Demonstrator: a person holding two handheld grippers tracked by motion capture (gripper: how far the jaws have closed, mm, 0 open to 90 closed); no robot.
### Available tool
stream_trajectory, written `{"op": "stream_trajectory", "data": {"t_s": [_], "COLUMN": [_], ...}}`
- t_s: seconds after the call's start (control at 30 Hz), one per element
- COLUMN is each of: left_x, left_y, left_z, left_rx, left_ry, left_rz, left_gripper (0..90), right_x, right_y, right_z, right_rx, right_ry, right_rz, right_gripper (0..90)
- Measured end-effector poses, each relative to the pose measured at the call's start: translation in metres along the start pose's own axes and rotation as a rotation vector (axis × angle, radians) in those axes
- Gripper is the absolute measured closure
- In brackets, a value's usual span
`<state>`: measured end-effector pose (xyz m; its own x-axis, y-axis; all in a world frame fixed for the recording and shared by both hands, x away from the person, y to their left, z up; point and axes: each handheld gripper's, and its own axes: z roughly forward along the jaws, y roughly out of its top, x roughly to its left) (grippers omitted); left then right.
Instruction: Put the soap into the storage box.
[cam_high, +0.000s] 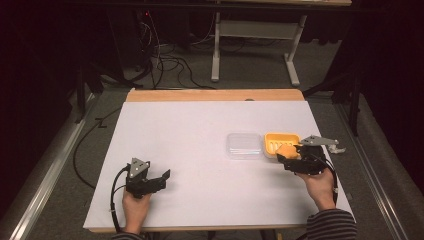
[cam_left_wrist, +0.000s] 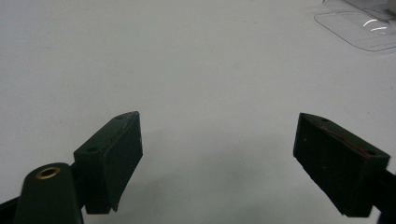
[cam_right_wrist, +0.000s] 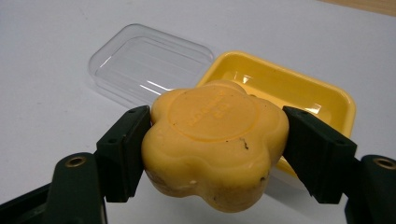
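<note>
1. Yellow soap (cam_right_wrist: 215, 140), shaped like a flower with rounded lobes, sits clamped between the 2 jaws of my right gripper (cam_right_wrist: 215, 149); the jaws press on 2 opposite lobes, at about mid-height.
2. In the high view the soap (cam_high: 286, 150) hangs near the right edge of the table (cam_high: 190, 135), just at the near rim of the yellow dish (cam_high: 280, 141), which lies open there.
3. The clear lid (cam_right_wrist: 144, 63) lies flat on the table, touching or just beside the dish's left side; I cannot tell which.
4. My left gripper (cam_left_wrist: 217, 154) rests near the front left corner of the table, its jaws wide apart with nothing between them, and a corner of the lid (cam_left_wrist: 359, 30) shows far ahead of it.
5. I judge the soap to be firm but waxy, so it could slip sideways out of flat pads, and hard pressure may dent the lobes.
6. The grip across the 2 lobes looks sound to me; taking it in the notches between lobes would hold even better.
7. It looks light for its bulk, so lowering it level into the dish's ribbed floor should need little force.
8. The dish is thin plastic and may skid if the soap nudges its rim.
</note>
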<state>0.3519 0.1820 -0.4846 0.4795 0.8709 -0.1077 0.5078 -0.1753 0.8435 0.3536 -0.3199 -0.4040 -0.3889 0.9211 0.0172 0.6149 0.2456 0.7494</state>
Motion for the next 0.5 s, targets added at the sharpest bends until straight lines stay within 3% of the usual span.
{"op": "stream_trajectory", "data": {"t_s": [0.5], "left_x": [0.0], "left_y": [0.0], "left_z": [0.0], "left_rx": [-0.002], "left_ry": [0.0], "left_rz": [-0.002], "left_gripper": [16.2], "right_x": [-0.012], "right_y": [0.011], "right_z": [0.021], "right_rx": [0.014], "right_ry": [-0.035], "right_rz": [0.045], "right_gripper": [27.4]}}
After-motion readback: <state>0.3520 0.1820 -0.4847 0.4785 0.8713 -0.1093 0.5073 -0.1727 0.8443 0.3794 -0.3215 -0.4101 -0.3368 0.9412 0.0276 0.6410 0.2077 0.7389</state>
